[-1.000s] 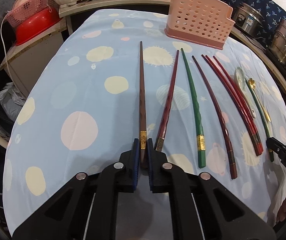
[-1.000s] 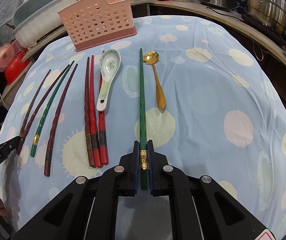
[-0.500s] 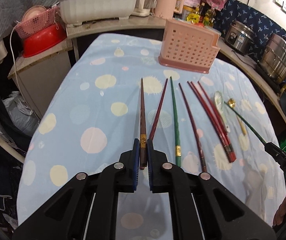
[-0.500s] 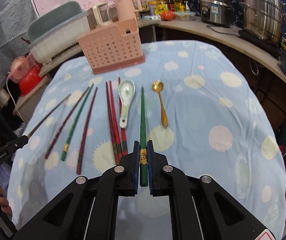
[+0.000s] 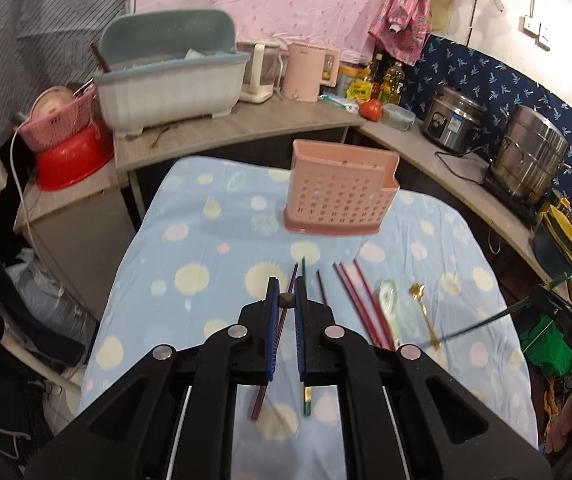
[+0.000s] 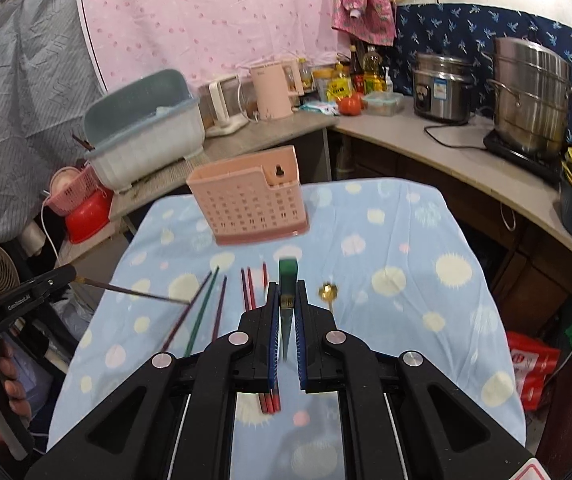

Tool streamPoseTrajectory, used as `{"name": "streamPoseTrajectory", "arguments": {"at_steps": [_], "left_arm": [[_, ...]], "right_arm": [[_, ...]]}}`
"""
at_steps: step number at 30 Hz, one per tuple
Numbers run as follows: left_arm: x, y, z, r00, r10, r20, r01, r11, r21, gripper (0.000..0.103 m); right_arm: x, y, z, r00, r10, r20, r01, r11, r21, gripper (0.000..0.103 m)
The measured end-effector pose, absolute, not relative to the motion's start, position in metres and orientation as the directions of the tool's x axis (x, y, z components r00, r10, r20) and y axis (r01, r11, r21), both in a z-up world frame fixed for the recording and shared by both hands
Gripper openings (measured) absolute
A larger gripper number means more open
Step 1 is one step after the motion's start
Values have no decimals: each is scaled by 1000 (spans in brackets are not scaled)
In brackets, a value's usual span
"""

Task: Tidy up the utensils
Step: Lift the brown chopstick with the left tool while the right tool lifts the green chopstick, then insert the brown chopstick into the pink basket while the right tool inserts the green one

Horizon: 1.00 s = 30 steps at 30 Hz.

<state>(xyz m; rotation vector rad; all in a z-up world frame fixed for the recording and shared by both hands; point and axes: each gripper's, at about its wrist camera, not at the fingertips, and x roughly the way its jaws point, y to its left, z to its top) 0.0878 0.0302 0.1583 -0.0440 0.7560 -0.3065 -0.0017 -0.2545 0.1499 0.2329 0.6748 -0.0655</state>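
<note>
My left gripper (image 5: 286, 300) is shut on a brown chopstick (image 5: 286, 299), held high above the table; in the right wrist view the chopstick (image 6: 137, 291) hangs point-down from that gripper (image 6: 61, 274). My right gripper (image 6: 286, 304) is shut on a green chopstick (image 6: 287, 280); in the left wrist view it (image 5: 482, 323) hangs down from that gripper (image 5: 542, 294). A pink perforated utensil holder (image 5: 340, 194) stands at the far end of the table. Several chopsticks (image 5: 360, 300), a ceramic spoon (image 5: 388, 294) and a gold spoon (image 5: 422, 308) lie on the blue dotted cloth (image 5: 189, 240).
A counter (image 5: 245, 128) behind the table carries a dish rack (image 5: 169, 80), a pink kettle (image 5: 306, 72) and bottles. Steel pots (image 5: 530, 160) stand on the right counter. A red basin (image 5: 69, 156) and a pink basket sit at the left.
Both grippers rose well above the table, each lifting its chopstick off the cloth. The chopsticks now hang tilted down from the jaws.
</note>
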Motion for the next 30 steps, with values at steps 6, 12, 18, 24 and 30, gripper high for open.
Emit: {"name": "streamPoseTrajectory", "arguments": {"at_steps": [6, 12, 18, 24, 30], "left_arm": [[127, 6, 206, 714, -330, -618, 310, 940, -143, 7], [171, -24, 268, 786, -335, -520, 338, 936, -93, 7], [215, -41, 319, 837, -341, -427, 336, 938, -91, 7], [255, -50, 344, 866, -353, -355, 336, 935, -110, 7], [288, -61, 305, 852, -362, -379, 342, 932, -120, 7]], "right_arm": [[37, -266, 189, 821, 25, -571, 107, 975, 197, 7], [86, -270, 235, 869, 1, -494, 92, 982, 164, 7], [144, -270, 267, 903, -20, -430, 91, 986, 143, 7], [194, -276, 274, 911, -8, -412, 89, 980, 177, 7], [235, -277, 240, 894, 13, -447, 79, 979, 187, 7]]}}
